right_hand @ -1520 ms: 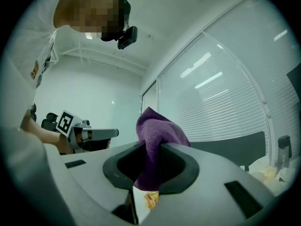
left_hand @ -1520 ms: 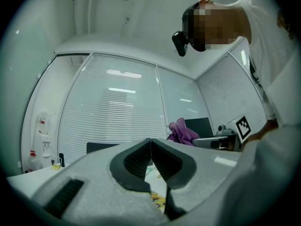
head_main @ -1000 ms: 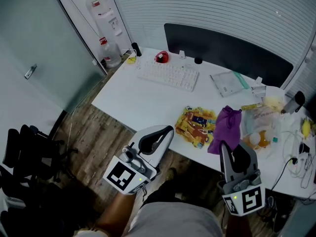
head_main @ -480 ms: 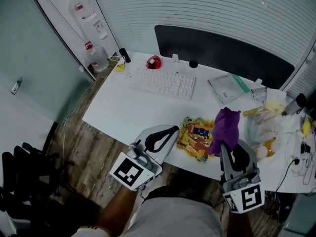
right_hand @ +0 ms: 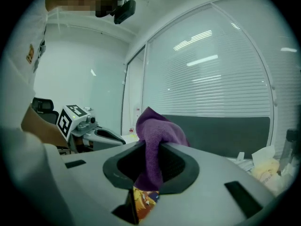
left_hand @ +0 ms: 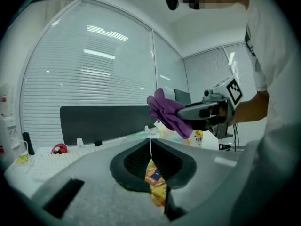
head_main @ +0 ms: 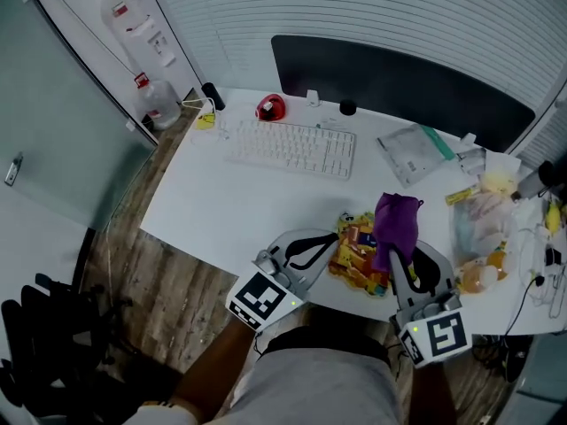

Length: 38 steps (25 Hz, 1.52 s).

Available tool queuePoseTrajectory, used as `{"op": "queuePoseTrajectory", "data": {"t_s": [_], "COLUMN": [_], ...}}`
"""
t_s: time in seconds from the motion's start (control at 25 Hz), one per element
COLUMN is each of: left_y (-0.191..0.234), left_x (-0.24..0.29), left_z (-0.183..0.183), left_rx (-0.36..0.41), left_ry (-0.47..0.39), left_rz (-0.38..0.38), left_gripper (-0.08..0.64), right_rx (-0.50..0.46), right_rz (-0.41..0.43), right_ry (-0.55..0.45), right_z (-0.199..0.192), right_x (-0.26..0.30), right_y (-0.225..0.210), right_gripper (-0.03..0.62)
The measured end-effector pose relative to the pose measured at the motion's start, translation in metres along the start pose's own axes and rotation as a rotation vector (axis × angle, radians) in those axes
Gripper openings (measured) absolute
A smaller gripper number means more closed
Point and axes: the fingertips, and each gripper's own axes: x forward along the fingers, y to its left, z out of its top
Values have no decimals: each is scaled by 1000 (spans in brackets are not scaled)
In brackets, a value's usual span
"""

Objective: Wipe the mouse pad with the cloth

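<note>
Since a second ago both tongs have slid in over the desk (head_main: 226, 204) edge. My right gripper (head_main: 396, 257) is clamped on the purple cloth (head_main: 395, 219), just above the colourful mouse pad (head_main: 357, 237). The left gripper (head_main: 330, 242) is closed and empty at its edge, so I reckon wiping starts next

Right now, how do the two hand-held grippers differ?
The right gripper is clamped on the purple cloth; the left gripper has its jaws together without cloth. The right sits at the mouse pad's right side, the left at its left edge. Both carry a marker cube.
</note>
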Motion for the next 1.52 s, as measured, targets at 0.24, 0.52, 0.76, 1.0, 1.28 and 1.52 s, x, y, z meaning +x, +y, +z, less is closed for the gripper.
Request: {"op": "queuePoseTrajectory", "data": {"t_s": [0.24, 0.52, 0.76, 1.0, 1.28, 1.52], "left_y": [4, 5, 3, 2, -1, -4], "left_x": [19, 37, 47, 53, 57, 60], "left_z": [-42, -76, -115, -143, -168, -179], "left_rx": [1, -15, -20, -20, -23, -31], "left_ry": [152, 305, 476, 594, 703, 736], "left_rz": [-77, -115, -131, -147, -170, -187], "left_gripper": [17, 17, 17, 17, 17, 17], "right_rx": [-25, -62, -110, -201, -251, -257], "right_rz": [3, 60, 119, 190, 270, 293], "right_ry": [137, 286, 423, 570, 701, 763], "right_z": [-23, -50, -80, -112, -146, -168], "right_x": [27, 58, 80, 101, 120, 124], "right_y": [6, 8, 7, 13, 23, 27], "right_gripper": [69, 69, 69, 69, 69, 69]}}
